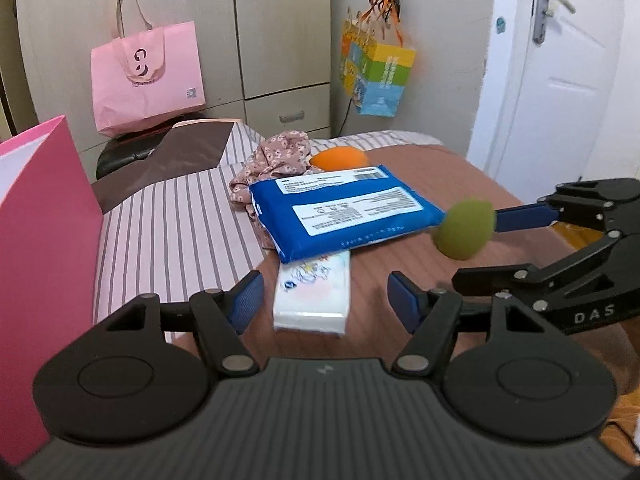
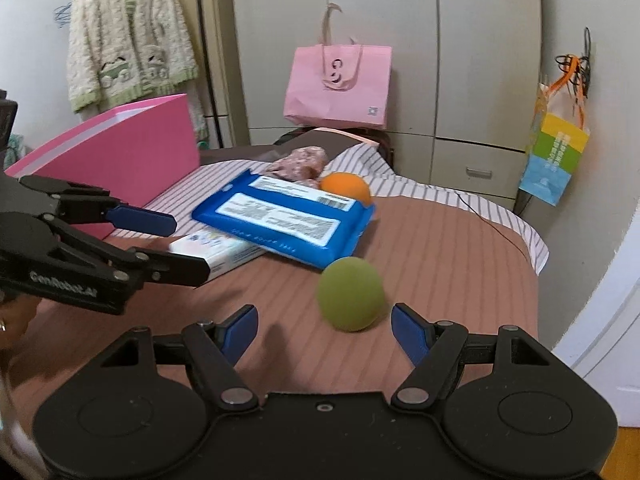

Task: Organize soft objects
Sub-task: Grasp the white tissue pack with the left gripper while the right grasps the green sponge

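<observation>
On a bed with a brown ribbed cover: green ball, near the front, just ahead of the right gripper and toward its right-hand finger, not between pads. Behind the ball, blue wipes pack, lying tilted, its near edge resting on a small white tissue pack. Past the blue pack, orange ball, half hidden by it; beside that, crumpled floral cloth, partly under the pack's far corner.

Right gripper: jaws apart, nothing held. Left gripper: jaws apart as well, empty, tissue pack lying on the cover just beyond the gap between its fingers. Each tool visible from the other's camera, reaching in from the side toward the pile.

Along the bed's left edge, upright pink paper bag, open at the top, close beside the left gripper. Striped sheet between bag and brown cover. Farther back: pale pink tote against the wardrobe, a colourful gift bag hanging on the wall, a knitted cardigan hung at left, a white door at right.
</observation>
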